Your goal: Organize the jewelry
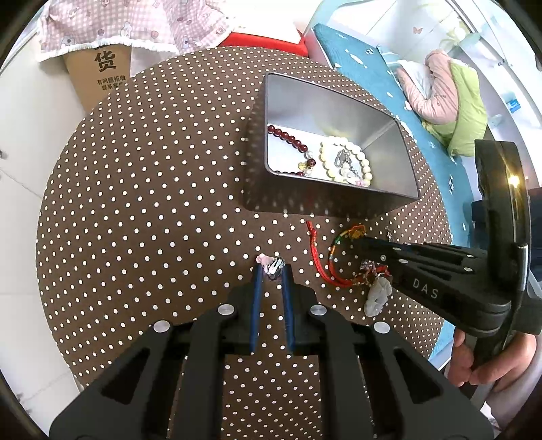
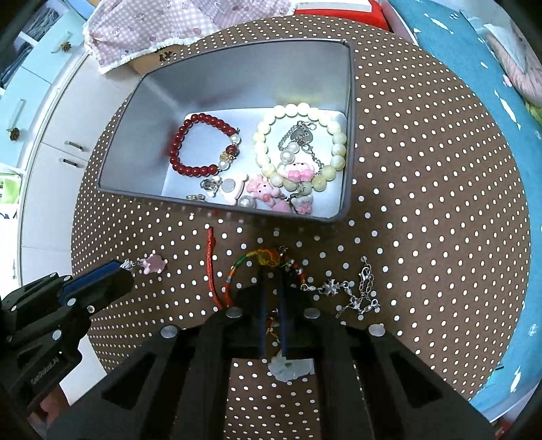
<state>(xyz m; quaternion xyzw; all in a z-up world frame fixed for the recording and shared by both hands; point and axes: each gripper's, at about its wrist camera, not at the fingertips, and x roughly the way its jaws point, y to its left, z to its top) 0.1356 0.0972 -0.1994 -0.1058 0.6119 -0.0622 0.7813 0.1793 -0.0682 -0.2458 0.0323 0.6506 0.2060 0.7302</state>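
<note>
A silver box (image 1: 257, 142) (image 2: 349, 142) on the polka-dot table holds a dark red bead bracelet (image 2: 200, 145), a cream pearl bracelet (image 2: 301, 142) and pink charms (image 2: 261, 191). My left gripper (image 1: 272, 267) is shut on a small pink-and-silver charm (image 1: 273, 264) (image 2: 152, 264) resting on the table. My right gripper (image 2: 272, 274) (image 1: 359, 243) has its jaws narrowly apart over a red and multicoloured cord bracelet (image 2: 237, 270) (image 1: 325, 267) with a white jade pendant (image 1: 377, 292) (image 2: 288, 367). A silver chain (image 2: 355, 291) lies to its right.
The round brown table with white dots (image 1: 152, 203) (image 2: 423, 203) has its edge close on all sides. A cardboard box (image 1: 98, 71) and pink checked cloth (image 1: 135, 23) sit behind. A blue mat (image 1: 389, 84) lies to the right.
</note>
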